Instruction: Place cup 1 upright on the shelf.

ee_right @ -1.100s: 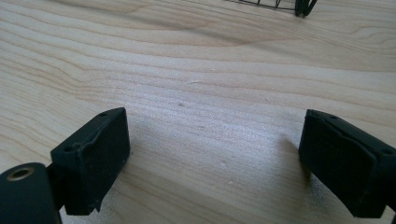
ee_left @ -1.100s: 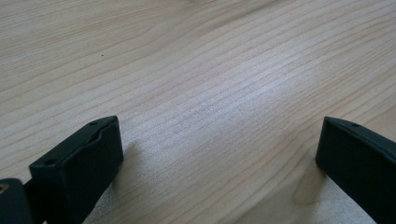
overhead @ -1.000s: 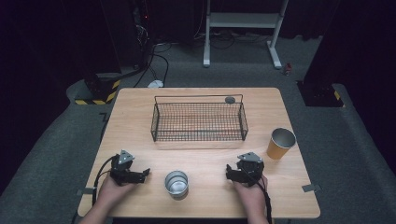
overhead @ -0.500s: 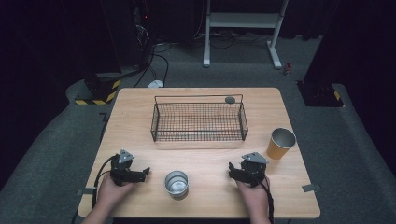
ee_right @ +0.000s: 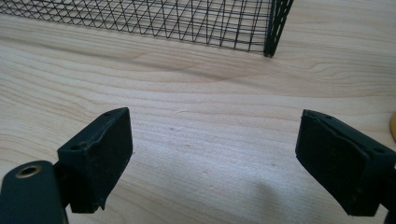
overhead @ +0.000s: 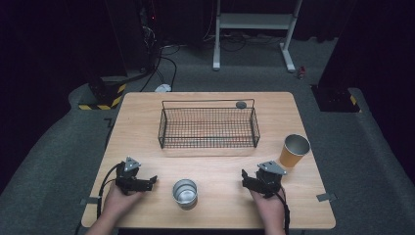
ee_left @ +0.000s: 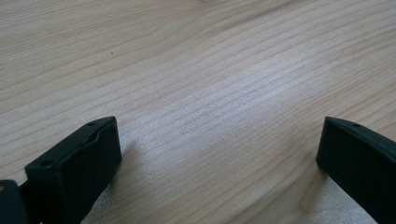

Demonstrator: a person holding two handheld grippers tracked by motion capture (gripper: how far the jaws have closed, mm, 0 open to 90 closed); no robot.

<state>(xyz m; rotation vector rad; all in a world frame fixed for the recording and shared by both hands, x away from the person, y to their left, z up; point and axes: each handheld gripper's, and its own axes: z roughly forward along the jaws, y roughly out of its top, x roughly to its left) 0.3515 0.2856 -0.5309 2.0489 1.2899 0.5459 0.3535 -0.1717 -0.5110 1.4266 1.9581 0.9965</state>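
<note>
From the high view, your left gripper (overhead: 147, 181) and right gripper (overhead: 248, 179) rested on the near part of the light wooden desk (overhead: 142, 127), both empty, with the small silver metal cup (overhead: 185, 192) standing upright between them, nearer your left. That cup looked light, stiff and smooth-walled, so likely slippery; a hold across the rim or low on the wall seemed safest. The orange paper cup with a silvery inside (overhead: 293, 151) stood at the right edge, just beyond your right gripper; it would probably crush under a hard squeeze. The black wire mesh basket (overhead: 208, 128) sat mid-desk, farther off, with a small dark round object (overhead: 240, 104) behind its far rim. Nothing stood between either gripper and the metal cup.

In the left gripper view, the fingers (ee_left: 74, 172) were spread wide over bare wood, holding nothing.

In the right gripper view, the fingers (ee_right: 95, 161) were likewise wide apart and empty, the basket's corner ahead.
</note>
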